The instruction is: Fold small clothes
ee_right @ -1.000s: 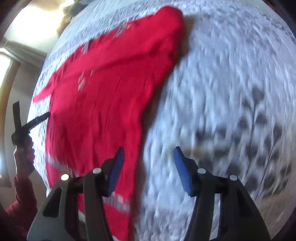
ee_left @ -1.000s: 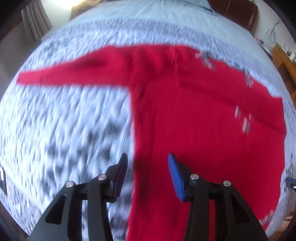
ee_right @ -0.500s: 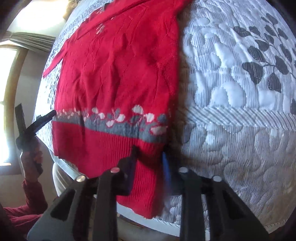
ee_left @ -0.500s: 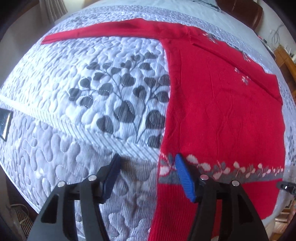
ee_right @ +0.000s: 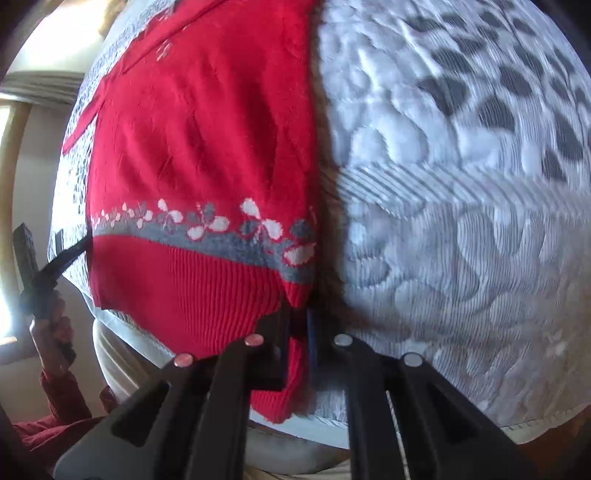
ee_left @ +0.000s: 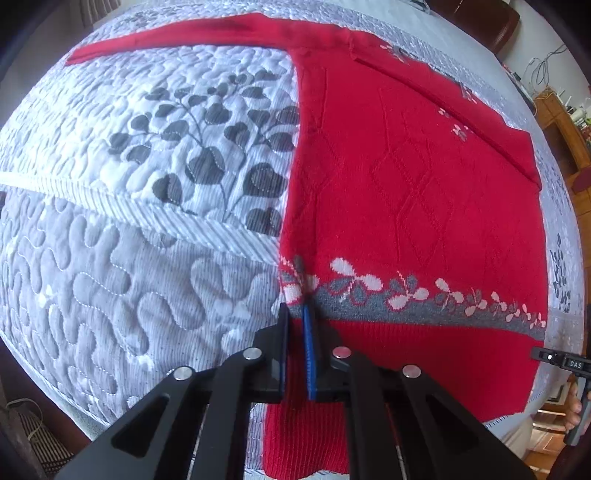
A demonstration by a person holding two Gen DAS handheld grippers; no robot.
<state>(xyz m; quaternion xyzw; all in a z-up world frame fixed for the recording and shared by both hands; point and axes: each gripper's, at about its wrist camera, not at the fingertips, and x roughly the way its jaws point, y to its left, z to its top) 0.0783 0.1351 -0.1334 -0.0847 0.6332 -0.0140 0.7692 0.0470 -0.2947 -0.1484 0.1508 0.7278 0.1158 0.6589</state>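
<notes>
Gripping both bottom corners of the red sweater (ee_left: 413,192) – that's where we are, barely started

- sweater lies flat, spread out on the quilted bedspread (ee_left: 129,280), hem end hanging at the near edge of the bed, grey flower band (ee_left: 424,299) just above the ribbed hem
- left gripper (ee_left: 293,325): jaws have just been closing, now pinched on the sweater's left side edge at the flower band, knit visibly between the pads
- right gripper (ee_right: 297,328): clamped on the opposite hem corner, red ribbed knit bunched between the fingers and hanging below them; this view is a bit blurred
- one sleeve (ee_left: 192,35) lies stretched straight out sideways at the far end; the other side looks already turned in over the body along a diagonal edge, but can't confirm

Done: garment laid out, both lower corners secured
Left, by my read: basically the whole fold – no crosswise fold in the body visible yet, outstretched sleeve not tucked, hem not brought toward the neckline

Risk: loose knit, thin pinch on the left edge could slip when lifted
</notes>
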